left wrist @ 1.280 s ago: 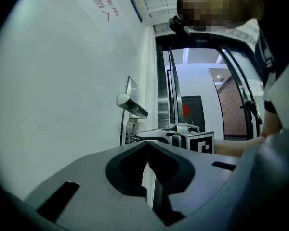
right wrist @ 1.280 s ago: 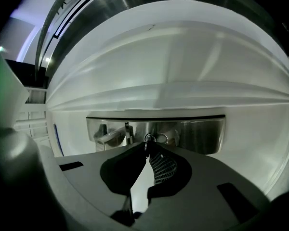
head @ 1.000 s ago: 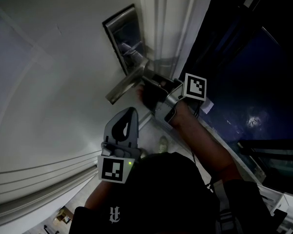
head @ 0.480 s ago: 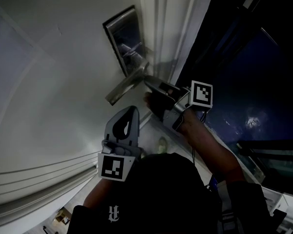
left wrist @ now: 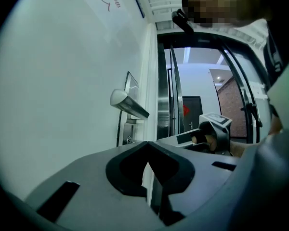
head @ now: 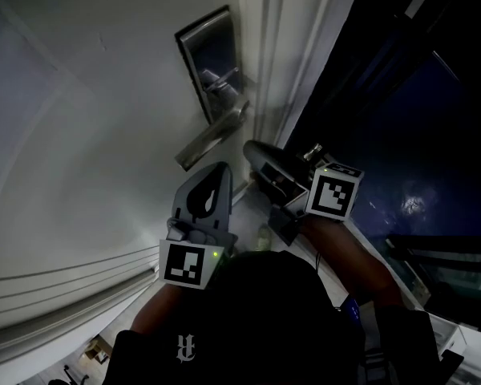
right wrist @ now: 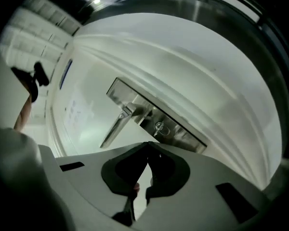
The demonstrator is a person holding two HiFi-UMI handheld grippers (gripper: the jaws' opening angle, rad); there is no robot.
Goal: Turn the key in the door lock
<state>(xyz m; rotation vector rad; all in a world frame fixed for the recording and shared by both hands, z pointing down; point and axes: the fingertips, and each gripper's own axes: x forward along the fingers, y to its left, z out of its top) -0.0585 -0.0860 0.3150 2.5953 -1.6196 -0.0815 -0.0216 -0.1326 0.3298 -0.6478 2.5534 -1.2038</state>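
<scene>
White door [head: 104, 95] bears a steel lock plate [right wrist: 154, 121], key [right wrist: 159, 127] below the lever handle [head: 212, 139]. Left gripper [head: 215, 175] and right gripper [head: 256, 151] hover near the handle, fingers pressed together, empty.

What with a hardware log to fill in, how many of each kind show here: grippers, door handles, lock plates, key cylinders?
Grippers: 2 (left gripper, right gripper)
Door handle: 1
Lock plate: 1
Key cylinder: 1
Total: 5

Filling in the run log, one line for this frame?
left gripper: shut, empty | right gripper: shut, empty, clear of lock | key: apparently inserted, unheld
</scene>
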